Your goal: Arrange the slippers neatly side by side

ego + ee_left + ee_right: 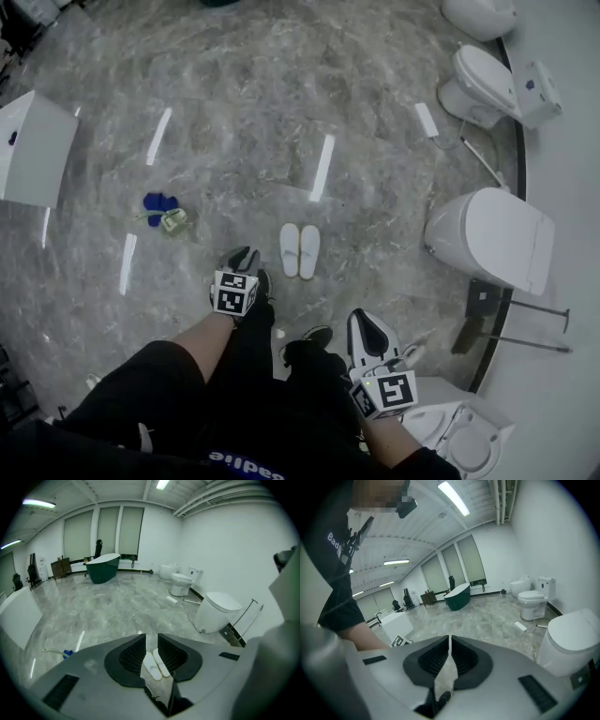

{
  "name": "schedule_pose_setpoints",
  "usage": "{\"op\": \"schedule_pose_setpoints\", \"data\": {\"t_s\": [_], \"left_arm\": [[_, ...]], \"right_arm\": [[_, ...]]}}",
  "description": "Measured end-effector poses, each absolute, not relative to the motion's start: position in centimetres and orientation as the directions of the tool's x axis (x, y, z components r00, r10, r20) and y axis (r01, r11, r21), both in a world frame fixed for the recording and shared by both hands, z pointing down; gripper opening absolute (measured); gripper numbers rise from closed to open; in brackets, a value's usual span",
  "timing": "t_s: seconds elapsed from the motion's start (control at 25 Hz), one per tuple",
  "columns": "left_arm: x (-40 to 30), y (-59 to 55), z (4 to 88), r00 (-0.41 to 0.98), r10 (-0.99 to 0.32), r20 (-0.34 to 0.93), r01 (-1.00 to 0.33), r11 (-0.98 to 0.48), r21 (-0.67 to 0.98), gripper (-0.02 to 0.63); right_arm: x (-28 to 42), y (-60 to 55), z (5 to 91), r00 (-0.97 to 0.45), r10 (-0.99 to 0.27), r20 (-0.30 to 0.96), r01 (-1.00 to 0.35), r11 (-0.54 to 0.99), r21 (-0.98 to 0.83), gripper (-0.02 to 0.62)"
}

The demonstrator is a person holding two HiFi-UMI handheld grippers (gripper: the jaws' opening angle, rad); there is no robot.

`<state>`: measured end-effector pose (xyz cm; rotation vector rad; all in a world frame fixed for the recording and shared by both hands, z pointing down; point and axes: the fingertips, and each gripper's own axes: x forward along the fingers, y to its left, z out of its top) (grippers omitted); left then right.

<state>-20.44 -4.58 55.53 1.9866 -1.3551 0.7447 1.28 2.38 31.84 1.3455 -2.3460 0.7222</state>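
Note:
Two white slippers (300, 250) lie side by side on the grey marble floor, toes pointing away from me. My left gripper (242, 257) hangs just left of them and nearer to me, apart from them. In the left gripper view the slippers (157, 664) show through the gap between the jaws; the left gripper (151, 637) is open with nothing in it. My right gripper (367, 325) is lower right, well away from the slippers. In the right gripper view the right gripper (449, 637) has its jaw tips together and holds nothing.
A white toilet (492, 234) stands close on the right, another (483, 80) further back along the wall. A blue object with a small bundle (161, 208) lies on the floor to the left. A white box (33, 145) sits far left. My black shoes (315, 336) are below the slippers.

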Motion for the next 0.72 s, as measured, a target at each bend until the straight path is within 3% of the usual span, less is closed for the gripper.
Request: {"op": "schedule_pose_setpoints", "data": {"t_s": [0.36, 0.72], "left_arm": [[-15.2, 1.0, 34.0, 0.534, -0.611, 0.584, -0.825, -0.529, 0.2, 0.063], [-13.7, 5.7, 18.5, 0.607, -0.725, 0.325, -0.795, -0.557, 0.24, 0.061]], "right_arm": [[-1.1, 5.4, 16.7, -0.544, -0.735, 0.405, -0.832, 0.535, -0.147, -0.001], [-1.1, 7.3, 11.5, -0.602, -0.766, 0.226, -0.798, 0.584, -0.148, 0.0]]}}
